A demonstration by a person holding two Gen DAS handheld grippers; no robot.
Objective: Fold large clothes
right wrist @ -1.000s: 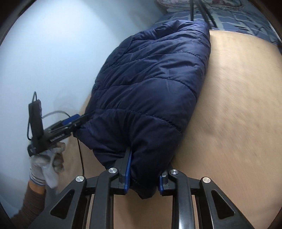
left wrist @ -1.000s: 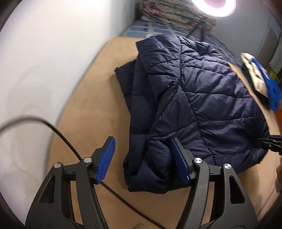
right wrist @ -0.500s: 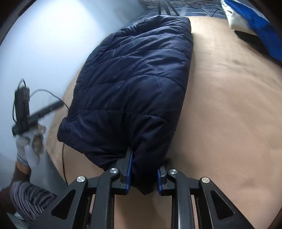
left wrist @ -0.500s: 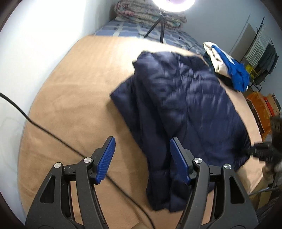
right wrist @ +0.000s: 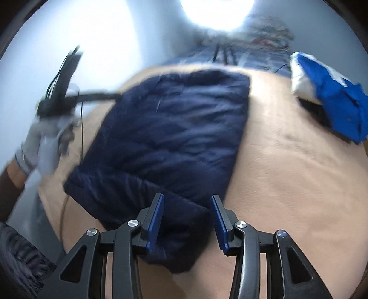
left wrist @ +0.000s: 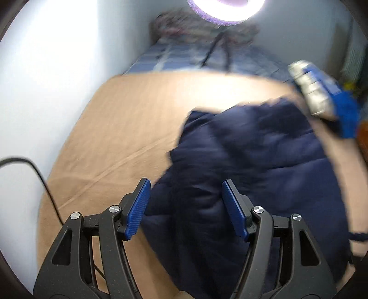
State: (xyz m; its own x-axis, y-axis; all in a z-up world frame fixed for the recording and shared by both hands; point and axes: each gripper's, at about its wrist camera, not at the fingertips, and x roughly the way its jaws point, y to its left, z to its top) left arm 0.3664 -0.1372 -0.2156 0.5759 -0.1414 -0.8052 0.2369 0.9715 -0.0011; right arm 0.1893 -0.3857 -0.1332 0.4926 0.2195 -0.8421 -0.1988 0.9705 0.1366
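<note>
A folded navy quilted jacket (left wrist: 253, 161) lies on the tan bed cover (left wrist: 119, 128). My left gripper (left wrist: 185, 186) hangs open over the jacket's near left edge, its blue pads clear of the cloth; the view is blurred. In the right wrist view the jacket (right wrist: 172, 128) stretches away from my right gripper (right wrist: 186, 199). Its jaws are opening, with the jacket's near corner lying loose between them and a gap beside the right pad. A gloved hand (right wrist: 43, 138) at the left holds the other gripper by the jacket's far left corner.
A folded white and blue garment (right wrist: 326, 92) sits at the back right of the tan cover (right wrist: 287, 172). A ring light (left wrist: 225, 9) on a tripod stands on blue checked bedding (left wrist: 184, 59). A black cable (left wrist: 34, 170) runs along the white wall at the left.
The right jaws, shut on the jacket's corner before, have spread and let it go. The left gripper has swung back over the jacket's near edge. The jacket now lies flatter.
</note>
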